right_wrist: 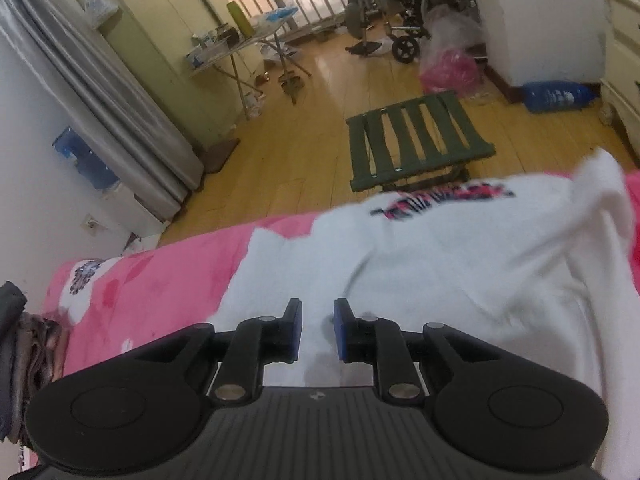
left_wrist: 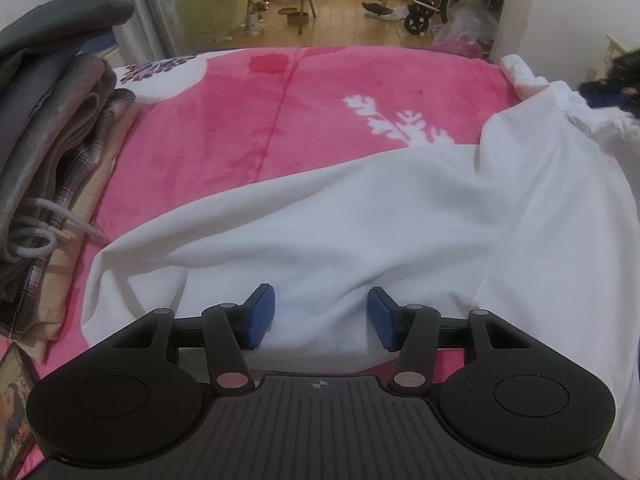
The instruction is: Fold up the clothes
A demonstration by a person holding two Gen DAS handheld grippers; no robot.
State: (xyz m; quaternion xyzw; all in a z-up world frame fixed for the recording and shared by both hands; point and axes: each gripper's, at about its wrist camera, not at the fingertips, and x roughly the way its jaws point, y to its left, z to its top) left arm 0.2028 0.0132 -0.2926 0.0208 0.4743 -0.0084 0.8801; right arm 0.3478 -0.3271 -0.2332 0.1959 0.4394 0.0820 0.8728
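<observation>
white garment spread on bed, both jaws released

the white garment (left_wrist: 360, 220) lies across the pink blanket (left_wrist: 248, 120) covering the bed. in the left wrist view its upper edge runs diagonally from the lower left up toward the far right, where the fabric bunches into a raised fold near the bed's far edge. the near hem lies just under the left gripper (left_wrist: 320, 316).

left gripper: jaws stand apart, released. the blue pads (left_wrist: 262, 316) sit on either side of a shallow ridge of white fabric and do not press on it.

right gripper (right_wrist: 318, 332): jaws stand narrowly apart with a clear gap between them, released. white fabric lies below the gap; nothing is clamped. this view is motion-blurred. the garment's printed lettering (right_wrist: 444, 198) lies near the far edge of the bed, and a corner of the fabric stands up at the far right.

edges and open room:
- left side of bed: a stack of folded clothes (left_wrist: 52, 152) lies at the blanket's left edge, near the garment's left corner.
- centre and far left of blanket: bare pink area beyond the garment's diagonal edge.
- beyond the far bed edge: wooden floor with a green folding stool (right_wrist: 416, 140) just beside the bed, a folding table (right_wrist: 240, 48) and a wheelchair (right_wrist: 404, 4) further off.
</observation>
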